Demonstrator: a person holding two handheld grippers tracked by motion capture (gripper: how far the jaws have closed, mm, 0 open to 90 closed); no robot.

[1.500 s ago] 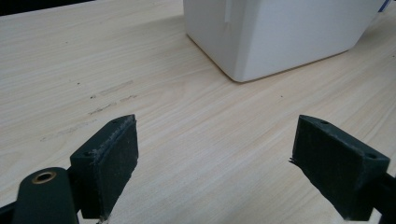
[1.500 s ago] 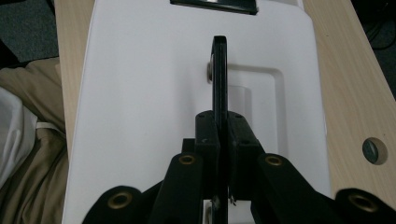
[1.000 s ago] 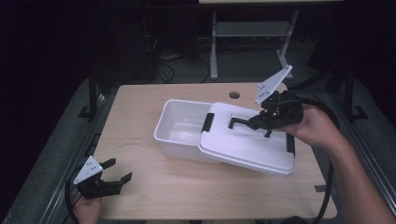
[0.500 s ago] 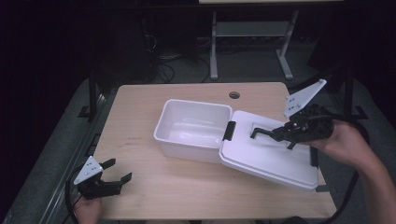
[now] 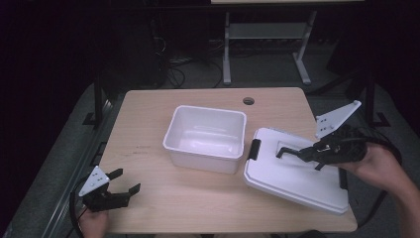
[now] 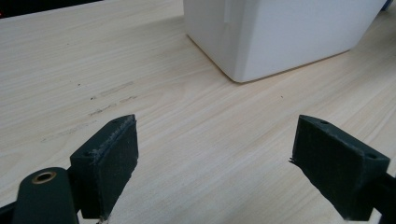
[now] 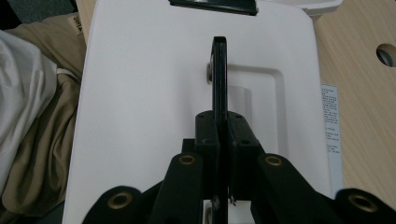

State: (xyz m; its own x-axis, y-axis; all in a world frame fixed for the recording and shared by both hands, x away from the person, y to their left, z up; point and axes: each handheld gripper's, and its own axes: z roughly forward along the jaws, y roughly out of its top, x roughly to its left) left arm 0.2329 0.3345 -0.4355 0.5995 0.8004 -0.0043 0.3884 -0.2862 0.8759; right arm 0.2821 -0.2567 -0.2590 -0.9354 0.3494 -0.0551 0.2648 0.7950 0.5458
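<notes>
An open, empty white bin (image 5: 205,139) stands mid-table. To its right lies its white lid (image 5: 292,178), at the table's front right corner; I cannot tell whether it rests on the table or is held just above it. My right gripper (image 5: 303,152) is shut on the lid's black handle (image 7: 219,70), which stands upright between the jaws of that gripper (image 7: 223,121). A black latch (image 5: 254,148) on the lid's edge faces the bin. My left gripper (image 5: 125,181) stands open at the table's front left, and from that gripper (image 6: 215,149) the bin's corner (image 6: 280,37) shows ahead.
The wooden table (image 5: 148,129) has a cable hole (image 5: 248,101) at the back. A label strip (image 7: 329,121) lies on the wood beside the lid. The person's trousers (image 7: 32,116) show past the lid's front edge. A metal stand (image 5: 265,34) is on the floor behind.
The right gripper has carried the lid by its handle off the bin, to the right and toward the front, so the bin is uncovered. The left gripper has not moved.
</notes>
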